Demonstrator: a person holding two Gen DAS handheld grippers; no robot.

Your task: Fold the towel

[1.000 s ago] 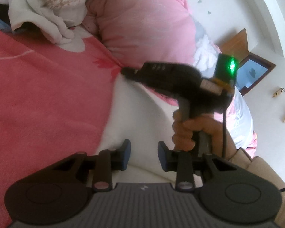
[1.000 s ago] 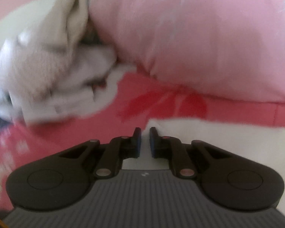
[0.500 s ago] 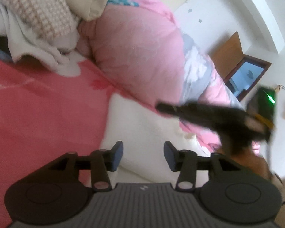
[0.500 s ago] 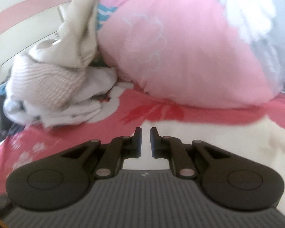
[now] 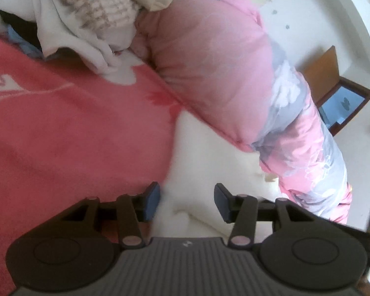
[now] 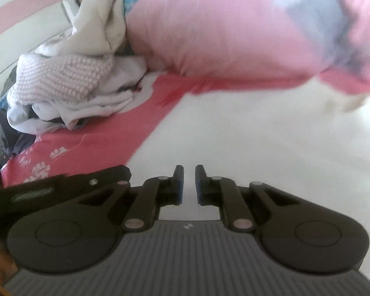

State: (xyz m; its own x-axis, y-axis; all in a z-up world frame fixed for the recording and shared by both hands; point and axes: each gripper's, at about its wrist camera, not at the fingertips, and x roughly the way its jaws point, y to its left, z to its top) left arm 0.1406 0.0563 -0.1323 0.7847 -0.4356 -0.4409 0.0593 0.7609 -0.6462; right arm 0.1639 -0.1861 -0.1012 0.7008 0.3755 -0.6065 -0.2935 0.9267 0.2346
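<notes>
Towel (image 5: 209,162), white, lies flat on red bed cover (image 5: 74,135), near pink duvet (image 5: 222,61). Soft, light, floppy; best pinched at near corner edge. Left claw (image 5: 187,201) open over that edge, pads clear. Right claw (image 6: 189,185) nearly closed, empty.

Open room lay over the white towel (image 5: 209,153) and the flat pink sheet (image 5: 74,128) to its left; nothing stood on either. Far side was blocked by the bulky pink quilt (image 5: 209,56), pressed against the towel's far edge and running down its right side. Far left, a clothes pile (image 5: 86,12) sat on the sheet, touching the quilt. In the right wrist view the left gripper (image 6: 61,185) crowded the near left, just beside the right gripper (image 6: 189,182).
</notes>
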